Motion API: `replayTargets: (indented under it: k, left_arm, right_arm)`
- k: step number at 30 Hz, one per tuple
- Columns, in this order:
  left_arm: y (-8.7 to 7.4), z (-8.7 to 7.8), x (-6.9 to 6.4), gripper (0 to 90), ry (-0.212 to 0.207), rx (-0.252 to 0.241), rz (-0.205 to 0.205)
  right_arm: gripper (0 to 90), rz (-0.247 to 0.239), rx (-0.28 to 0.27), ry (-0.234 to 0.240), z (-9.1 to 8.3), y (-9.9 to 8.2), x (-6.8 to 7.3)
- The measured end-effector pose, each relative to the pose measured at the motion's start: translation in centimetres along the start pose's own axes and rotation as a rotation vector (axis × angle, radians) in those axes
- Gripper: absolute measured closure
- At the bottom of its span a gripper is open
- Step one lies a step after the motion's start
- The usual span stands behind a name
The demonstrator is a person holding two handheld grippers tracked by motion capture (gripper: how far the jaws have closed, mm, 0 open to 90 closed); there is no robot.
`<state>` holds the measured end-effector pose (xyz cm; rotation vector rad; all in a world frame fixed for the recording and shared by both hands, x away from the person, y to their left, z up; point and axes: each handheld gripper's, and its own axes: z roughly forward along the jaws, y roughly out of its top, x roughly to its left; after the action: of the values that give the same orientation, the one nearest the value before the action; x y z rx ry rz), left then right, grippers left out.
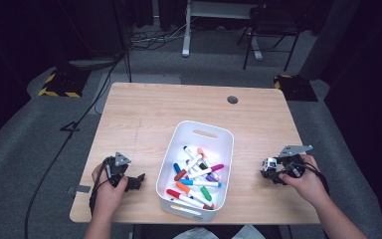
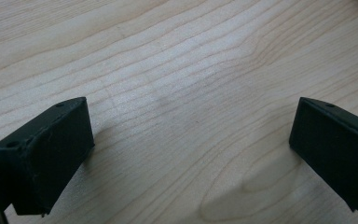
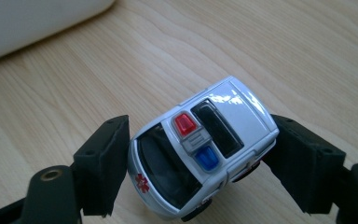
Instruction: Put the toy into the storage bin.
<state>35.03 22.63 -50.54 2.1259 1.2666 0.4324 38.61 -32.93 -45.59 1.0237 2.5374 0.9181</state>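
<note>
A small white toy car (image 3: 204, 149) with red and blue roof lights sits tilted above the wooden table (image 3: 279, 51).

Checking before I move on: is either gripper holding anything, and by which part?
The right gripper holds a white toy police car, jaws pressing its front and rear ends. The left gripper is open over bare table, holding nothing.

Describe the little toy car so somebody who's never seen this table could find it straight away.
Start at the white bin of markers in the middle of the wooden table, then look to its right, where the right gripper has its jaws closed on the toy car. It is a small white emergency car with a red and a blue roof light and a red star-shaped emblem on its front.
</note>
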Motion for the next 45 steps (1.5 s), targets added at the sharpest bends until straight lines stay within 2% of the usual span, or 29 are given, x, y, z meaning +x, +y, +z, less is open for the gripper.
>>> replayTargets:
  k: [8,12,23,27,36,45]
  left_arm:
    - [0.0,0.0,0.0,0.0,0.006,0.000,0.004]
    - [-0.1,-0.1,-0.3,0.2,0.017,-0.008,-0.016]
    - [-0.5,-0.4,-0.6,0.2,0.027,-0.006,-0.025]
    - [-0.5,-0.4,-0.6,0.1,0.026,-0.005,-0.026]
    - [-0.3,-0.2,-0.7,0.0,0.019,-0.005,-0.020]
    - [0.2,0.2,-1.2,0.0,0.023,-0.006,-0.019]
  right_arm:
    - [24.7,-0.027,-0.028,0.017,-1.3,2.3,1.1]
    - [24.7,-0.049,-0.052,0.032,-2.0,3.7,1.6]
    - [24.6,-0.085,-0.096,0.082,-3.4,7.4,3.3]
    - [24.7,-0.080,-0.118,0.099,-4.0,8.7,4.2]
    - [24.7,-0.110,-0.150,0.107,-5.3,11.4,6.2]
    - [24.6,-0.135,-0.153,0.120,-5.9,13.4,7.8]
